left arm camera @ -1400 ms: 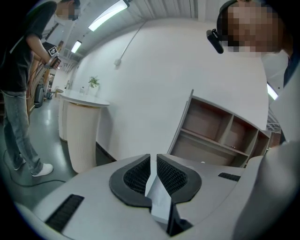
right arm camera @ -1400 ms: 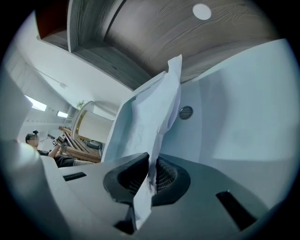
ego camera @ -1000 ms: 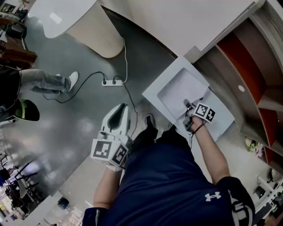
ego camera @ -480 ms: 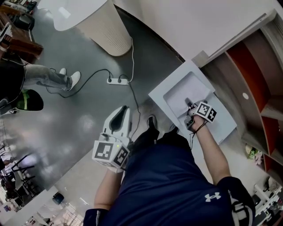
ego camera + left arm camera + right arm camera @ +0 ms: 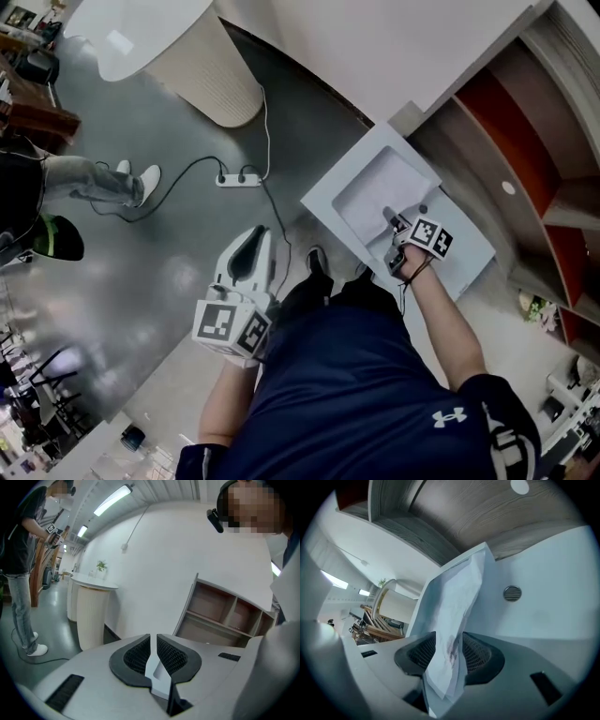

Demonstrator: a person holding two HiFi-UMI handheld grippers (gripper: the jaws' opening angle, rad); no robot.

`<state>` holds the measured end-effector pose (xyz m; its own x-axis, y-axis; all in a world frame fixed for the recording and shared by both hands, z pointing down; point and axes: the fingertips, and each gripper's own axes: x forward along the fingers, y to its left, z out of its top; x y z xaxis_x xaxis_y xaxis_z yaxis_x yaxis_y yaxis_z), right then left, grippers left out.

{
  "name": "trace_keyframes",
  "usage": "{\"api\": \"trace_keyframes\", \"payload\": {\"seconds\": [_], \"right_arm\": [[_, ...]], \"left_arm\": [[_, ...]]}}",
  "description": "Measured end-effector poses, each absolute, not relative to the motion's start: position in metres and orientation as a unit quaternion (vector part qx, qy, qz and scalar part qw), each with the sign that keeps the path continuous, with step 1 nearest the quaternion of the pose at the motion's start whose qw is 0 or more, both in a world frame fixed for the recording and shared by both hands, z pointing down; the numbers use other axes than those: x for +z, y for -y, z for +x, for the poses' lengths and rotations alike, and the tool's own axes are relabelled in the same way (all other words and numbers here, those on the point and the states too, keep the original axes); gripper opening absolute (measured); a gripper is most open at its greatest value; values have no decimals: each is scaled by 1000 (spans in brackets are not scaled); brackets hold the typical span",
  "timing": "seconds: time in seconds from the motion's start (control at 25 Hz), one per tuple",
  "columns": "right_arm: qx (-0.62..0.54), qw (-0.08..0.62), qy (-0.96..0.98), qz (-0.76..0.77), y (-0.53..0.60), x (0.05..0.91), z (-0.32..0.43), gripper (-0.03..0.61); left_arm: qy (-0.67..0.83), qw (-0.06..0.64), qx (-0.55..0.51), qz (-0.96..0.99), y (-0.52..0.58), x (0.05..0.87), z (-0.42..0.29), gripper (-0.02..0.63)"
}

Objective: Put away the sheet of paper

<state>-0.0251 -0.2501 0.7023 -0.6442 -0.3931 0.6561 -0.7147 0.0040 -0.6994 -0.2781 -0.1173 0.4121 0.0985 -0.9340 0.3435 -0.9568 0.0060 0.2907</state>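
Paper [image 5: 454,606]: just let go, or nearly. Clamped a second ago, now standing loose between the right gripper [image 5: 390,217] jaws, which are opening; left pad may still brush it, right pad clear. Gripper in the same spot over the tray [image 5: 321,199] as a second ago, so only the grip has changed. Reads as the release step: sheet delivered into the tray recess, task close to done once the gripper backs out without dragging it along. Not lying flat yet: crumpled, up on edge, leaning rather than resting on the tray floor. Long axis runs from the near end down between the pads to the far end up at the tray's far rim, tilted a little right, far tip pointing toward the shelf [image 5: 525,122] behind. In the head view white on white, so lie in the recess not readable there. Likely to flop sideways when freed; fine so long as it stays inside the rim. Left gripper [image 5: 248,246] well apart on the left, over the floor, jaws nearly together with a thin slit, nothing in them.
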Motion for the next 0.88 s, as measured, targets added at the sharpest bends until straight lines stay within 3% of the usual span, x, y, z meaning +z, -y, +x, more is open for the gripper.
{"api": "trace_keyframes", "payload": {"seconds": [0.4, 0.6, 0.88], "right_arm": [[523, 74, 703, 476, 245, 645, 53, 156], [473, 41, 724, 500, 242, 593, 79, 76], [330, 16, 798, 504, 242, 479, 91, 56]], "left_arm": [[609, 214, 24, 763, 147, 404, -230, 54], [576, 203, 24, 792, 162, 397, -203, 54], [544, 180, 11, 819, 183, 375, -171, 54]]}}
